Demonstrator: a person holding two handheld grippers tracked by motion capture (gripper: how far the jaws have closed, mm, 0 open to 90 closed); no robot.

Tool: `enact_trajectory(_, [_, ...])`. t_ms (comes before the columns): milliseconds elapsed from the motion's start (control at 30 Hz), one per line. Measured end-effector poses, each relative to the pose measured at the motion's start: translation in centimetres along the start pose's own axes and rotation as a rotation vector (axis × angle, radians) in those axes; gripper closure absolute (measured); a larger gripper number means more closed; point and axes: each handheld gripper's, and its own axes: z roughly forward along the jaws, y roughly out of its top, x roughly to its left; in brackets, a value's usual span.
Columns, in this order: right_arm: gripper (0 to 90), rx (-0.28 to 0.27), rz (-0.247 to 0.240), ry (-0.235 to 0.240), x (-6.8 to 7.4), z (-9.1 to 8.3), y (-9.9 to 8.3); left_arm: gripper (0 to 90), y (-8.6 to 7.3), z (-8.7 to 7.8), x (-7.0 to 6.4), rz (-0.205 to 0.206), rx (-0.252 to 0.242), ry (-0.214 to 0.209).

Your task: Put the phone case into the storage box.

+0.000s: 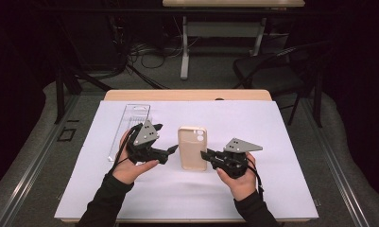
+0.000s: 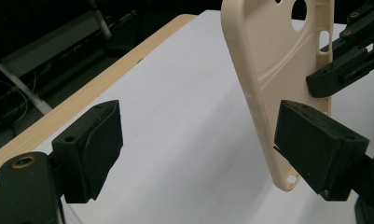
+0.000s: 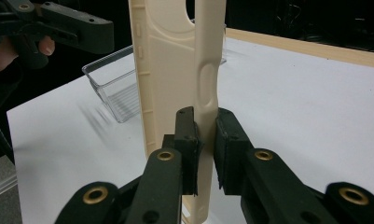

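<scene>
White paper-covered table (image 1: 281, 142): cream rubbery phone case (image 1: 192, 147), edge clamped by right gripper (image 1: 207, 156) for steadying; left gripper (image 1: 174, 149), jaws apart, beside case.

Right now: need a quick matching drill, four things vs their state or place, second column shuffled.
Things:
1. phone case
2. left gripper
3. right gripper
4. clear plastic tray

States or places:
A. open, the case's edge between its jaws
B. lying behind the left hand
C. cream, held by one side edge
D. shut on the case's edge

Pairs: 1-C, 2-A, 3-D, 4-B
</scene>
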Motion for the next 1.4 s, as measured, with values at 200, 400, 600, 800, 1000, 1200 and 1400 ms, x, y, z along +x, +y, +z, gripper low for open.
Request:
enact_trajectory(200, [81.3,0.002,0.01,-0.009,0.0,0.1,-0.1,15.7,0.2,-0.1,-0.2,0.012,0.003,0.005])
enact_trajectory(400, [81.3,0.009,0.003,-0.017,0.1,0.3,-0.3,15.7,0.3,0.0,-0.4,0.025,0.015,0.01])
enact_trajectory(600, [81.3,0.009,0.003,-0.022,0.1,0.3,-0.3,15.8,0.4,-0.2,-0.4,0.034,0.021,0.025])
enact_trajectory(800, [81.3,0.014,0.004,-0.023,0.3,0.5,-0.4,15.9,0.7,-0.5,-0.6,0.045,0.021,0.037])
enact_trajectory(1000, [81.3,0.026,-0.011,-0.021,0.7,0.7,-0.5,16.2,1.2,-0.8,-1.2,0.071,0.019,0.047])
enact_trajectory(1200, [81.3,0.039,-0.035,-0.018,1.2,1.1,-0.7,17.7,1.4,-0.8,-1.6,0.103,0.034,0.077])
enact_trajectory(1400, [81.3,0.05,-0.047,-0.016,1.6,1.3,-0.8,23.7,1.5,-0.8,-2.0,0.141,0.047,0.094])
